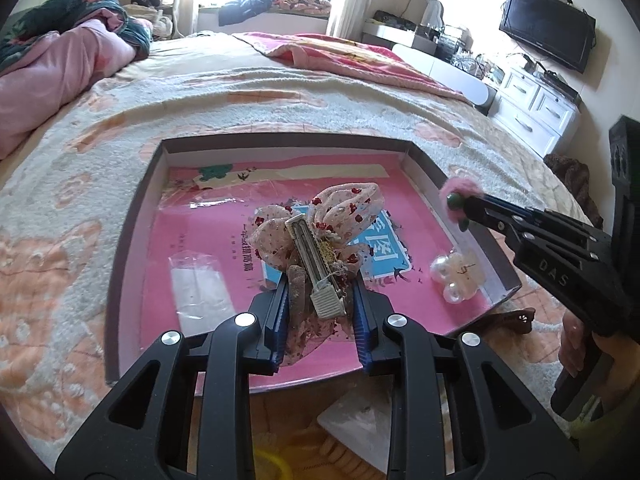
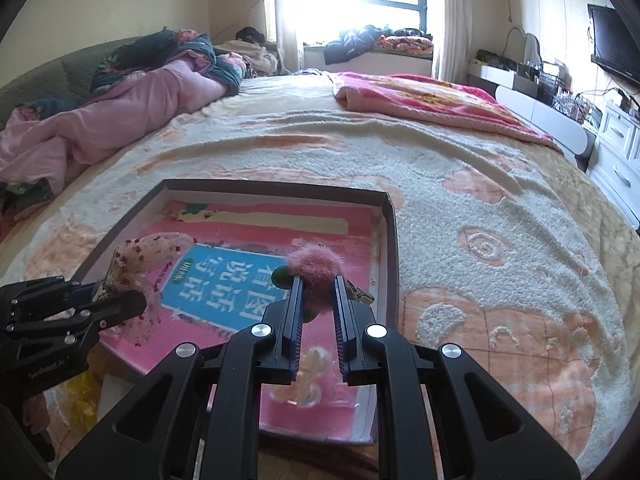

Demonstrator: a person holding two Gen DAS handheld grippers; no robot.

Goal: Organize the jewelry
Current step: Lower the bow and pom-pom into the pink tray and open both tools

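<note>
Plainly, the left gripper is closed on the floral bow hair clip, its blue pads pinching the ribbed clip end and some trailing fabric, with the bow itself sticking out ahead of the fingertips over the middle of the shallow box; the hold looks lopsided, so the clip could pivot or slide out if the squeeze eases, and the loose gauze might snag on a pad at release; the right gripper is clamped narrowly on the pink fuzzy clip, held near the box's right wall, with its metal prong poking out to the right, which could catch that wall on the way down; soft fluff gives little purchase, so I judge a slip likely there too; both tools point forward and slightly down over the box, the left one low near its front edge, the right one coming in from the right side; a pearl flower piece lies in the front right corner and a clear plastic bag near the left wall, either of which a dropped clip could land on.
</note>
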